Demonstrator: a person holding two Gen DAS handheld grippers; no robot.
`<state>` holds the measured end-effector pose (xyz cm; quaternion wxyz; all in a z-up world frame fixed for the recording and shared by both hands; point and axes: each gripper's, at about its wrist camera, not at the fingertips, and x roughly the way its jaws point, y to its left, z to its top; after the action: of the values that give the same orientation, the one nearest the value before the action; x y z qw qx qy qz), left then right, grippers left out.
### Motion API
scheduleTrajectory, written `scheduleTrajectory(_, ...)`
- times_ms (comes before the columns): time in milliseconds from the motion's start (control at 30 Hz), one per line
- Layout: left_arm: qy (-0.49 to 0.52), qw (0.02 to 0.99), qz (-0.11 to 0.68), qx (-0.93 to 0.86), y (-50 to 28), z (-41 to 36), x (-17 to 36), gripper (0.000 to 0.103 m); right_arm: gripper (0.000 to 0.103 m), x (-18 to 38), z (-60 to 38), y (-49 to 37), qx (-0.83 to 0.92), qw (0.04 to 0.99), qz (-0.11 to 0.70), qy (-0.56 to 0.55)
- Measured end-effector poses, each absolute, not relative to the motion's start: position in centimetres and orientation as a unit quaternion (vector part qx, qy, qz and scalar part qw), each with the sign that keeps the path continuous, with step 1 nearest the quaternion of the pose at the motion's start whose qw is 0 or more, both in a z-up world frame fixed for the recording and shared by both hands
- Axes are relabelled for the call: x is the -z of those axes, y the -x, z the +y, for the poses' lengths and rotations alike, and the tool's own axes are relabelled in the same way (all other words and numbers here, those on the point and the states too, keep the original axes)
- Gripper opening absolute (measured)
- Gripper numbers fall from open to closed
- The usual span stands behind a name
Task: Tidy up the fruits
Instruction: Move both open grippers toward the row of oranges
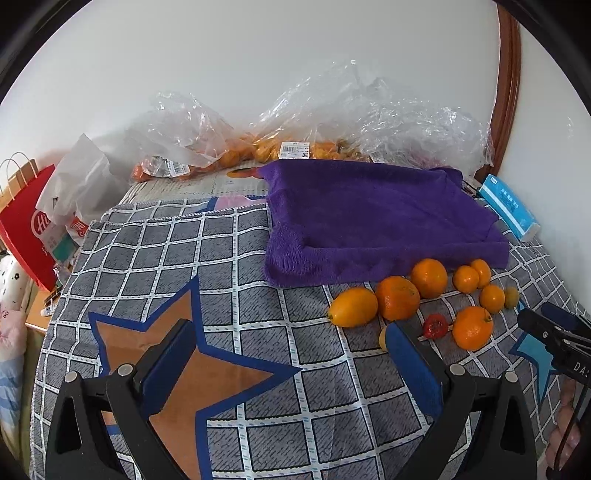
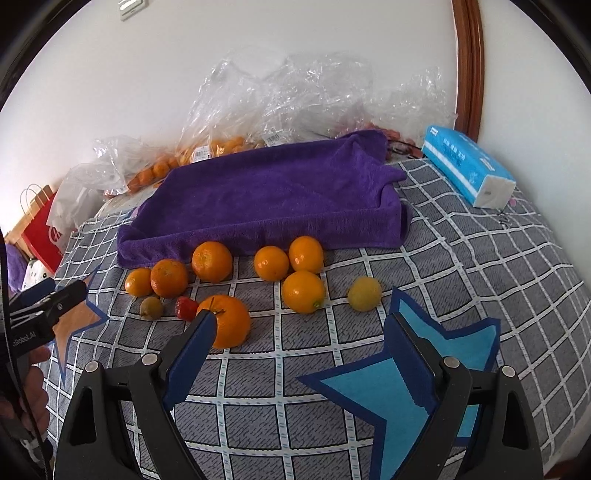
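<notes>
Right wrist view — right hand-held gripper (image 2: 299,332) spread, empty, over oranges (image 2: 303,291).

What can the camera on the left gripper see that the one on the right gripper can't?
Only the left view shows the orange star printed on the cloth whole, between the open left gripper. Only the right view shows the wall switch plate and the whole light blue star. Both share the purple towel, the loose oranges and the tissue pack.
</notes>
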<state>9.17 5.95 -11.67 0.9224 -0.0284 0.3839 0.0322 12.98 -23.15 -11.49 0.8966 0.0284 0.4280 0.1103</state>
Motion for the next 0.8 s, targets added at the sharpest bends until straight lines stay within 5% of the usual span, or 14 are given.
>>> scheduleTrajectory(267,0.075,0.915,0.397,-0.002,-10.4,7.7,13.3,0.097,0.082,13.0,-23.7,-14.2,-0.098,0.893,0.437,-0.033)
scheduleTrajectory(800,0.112,0.915,0.385,0.052,-10.6,7.8,15.4,0.071,0.069,14.7,-23.3,-15.4,-0.096,0.891,0.443,-0.029)
